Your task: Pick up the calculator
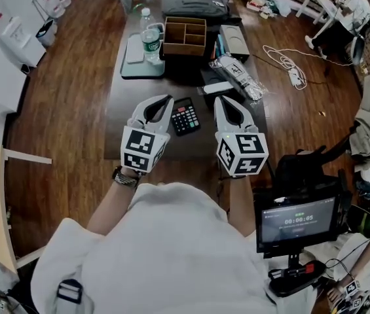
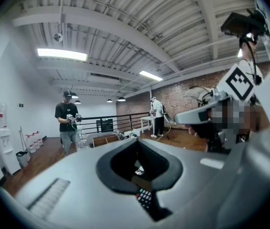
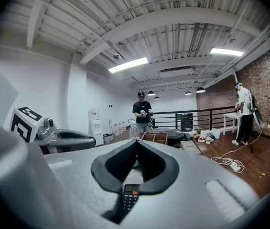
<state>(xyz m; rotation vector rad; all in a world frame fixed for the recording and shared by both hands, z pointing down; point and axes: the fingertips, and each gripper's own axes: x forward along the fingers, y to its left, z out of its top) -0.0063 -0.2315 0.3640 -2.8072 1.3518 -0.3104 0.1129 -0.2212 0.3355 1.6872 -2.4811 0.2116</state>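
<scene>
Flanking black rectangular calculator (image 1: pixel 185 116) on dark wooden table (image 1: pixel 191 150), left hand-held gripper (image 1: pixel 169 99), right hand-held gripper (image 1: pixel 219 101), both closed.

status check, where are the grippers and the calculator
Left gripper and right gripper shut, empty. Calculator flat on table between them, not gripped. Nothing on top of it.
</scene>
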